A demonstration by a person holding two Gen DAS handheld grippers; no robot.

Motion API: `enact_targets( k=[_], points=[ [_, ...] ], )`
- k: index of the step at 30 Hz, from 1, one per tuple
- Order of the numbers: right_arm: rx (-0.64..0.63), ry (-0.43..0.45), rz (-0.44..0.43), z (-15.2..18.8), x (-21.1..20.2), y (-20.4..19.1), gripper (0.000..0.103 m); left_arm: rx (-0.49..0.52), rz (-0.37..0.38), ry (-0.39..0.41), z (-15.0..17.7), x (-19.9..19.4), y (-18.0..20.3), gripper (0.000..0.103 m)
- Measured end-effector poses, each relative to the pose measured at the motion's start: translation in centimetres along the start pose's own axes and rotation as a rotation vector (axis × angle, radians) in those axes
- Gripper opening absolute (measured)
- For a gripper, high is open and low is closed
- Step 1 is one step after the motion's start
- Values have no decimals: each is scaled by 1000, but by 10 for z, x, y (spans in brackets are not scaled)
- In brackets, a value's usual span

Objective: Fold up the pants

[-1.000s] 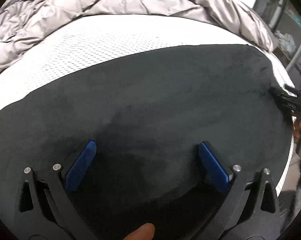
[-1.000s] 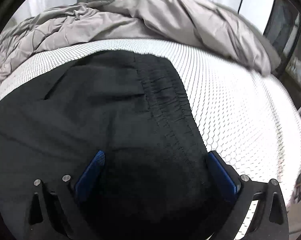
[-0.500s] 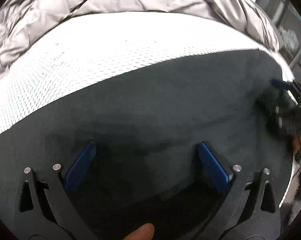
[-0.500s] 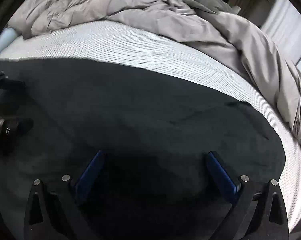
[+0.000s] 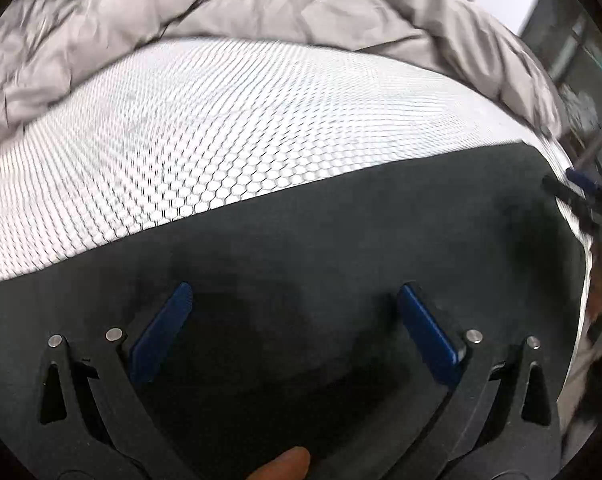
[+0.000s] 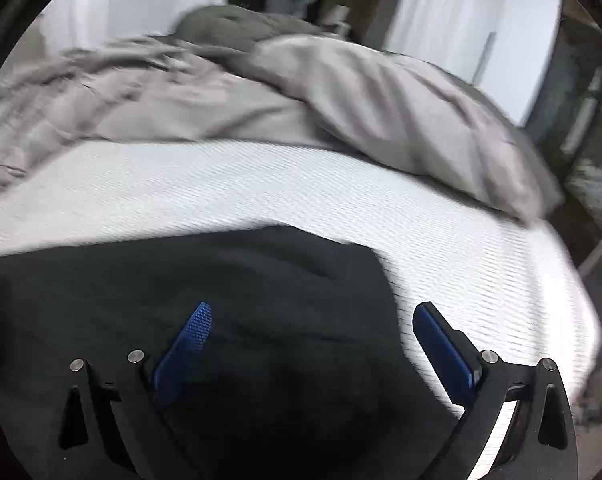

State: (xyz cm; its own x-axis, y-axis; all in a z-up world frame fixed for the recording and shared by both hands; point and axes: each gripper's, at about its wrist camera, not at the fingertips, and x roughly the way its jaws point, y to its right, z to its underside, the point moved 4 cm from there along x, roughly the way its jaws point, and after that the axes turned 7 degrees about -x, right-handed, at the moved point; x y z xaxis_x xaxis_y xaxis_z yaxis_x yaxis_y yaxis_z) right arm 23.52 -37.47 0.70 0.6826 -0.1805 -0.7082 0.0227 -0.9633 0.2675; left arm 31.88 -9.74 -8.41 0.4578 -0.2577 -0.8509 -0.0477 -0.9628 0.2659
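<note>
Black pants spread flat on a bed, covering the near part of a white mattress with a fine honeycomb mesh weave. Seen along the left tool: blue-padded fingers spread wide apart, nothing between them, hovering low over dark fabric that fills the lower half of the view; far edge of the pants running straight across the mattress. A fingertip visible at the bottom edge, behind the tool. Far right of that view, at the right end of the pants near the mattress edge: the other tool's black frame and a blue pad, blurred. Seen along the right tool: fingers also spread wide, gripping nothing; left blue pad over the pants, right pad over bare mattress, the garment's right edge falling between the two. Corner of the pants lying flat toward the middle of the bed, faint creases across it. Beyond the pants in both views: a crumpled grey duvet heaped along the far side of the bed, a darker olive fold on top. Pale curtains and dark furniture behind, blurred. No brand, label or readable writing visible anywhere.
</note>
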Motion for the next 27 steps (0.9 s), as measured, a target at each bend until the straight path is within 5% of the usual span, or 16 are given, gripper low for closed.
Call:
enact_targets(
  k=[2,6,8,13,16,22,27],
  points=[
    [-78,-32,-102,-12,17,-50,102,-22,-25,1,0,8,-5,102],
    [-294,-122,-121,-3,45,-118,102,12,-39,15,3,11,-4,102],
    [-266,-136,-109,-9,63,-97,102,21,-30,19,4,12,-5,102],
    [28,-228,281,12,82,39,103,40,-5,21,6,12,-8,102],
    [160,-206,178,18,83,64,102,45,-24,17,6,12,-6,102],
    [120,-58,184,-13,32,58,103,-5,1,28,11,-13,2,102],
    [28,-38,-105,-4,10,-7,103,92,95,33,39,-33,45,102]
  ],
)
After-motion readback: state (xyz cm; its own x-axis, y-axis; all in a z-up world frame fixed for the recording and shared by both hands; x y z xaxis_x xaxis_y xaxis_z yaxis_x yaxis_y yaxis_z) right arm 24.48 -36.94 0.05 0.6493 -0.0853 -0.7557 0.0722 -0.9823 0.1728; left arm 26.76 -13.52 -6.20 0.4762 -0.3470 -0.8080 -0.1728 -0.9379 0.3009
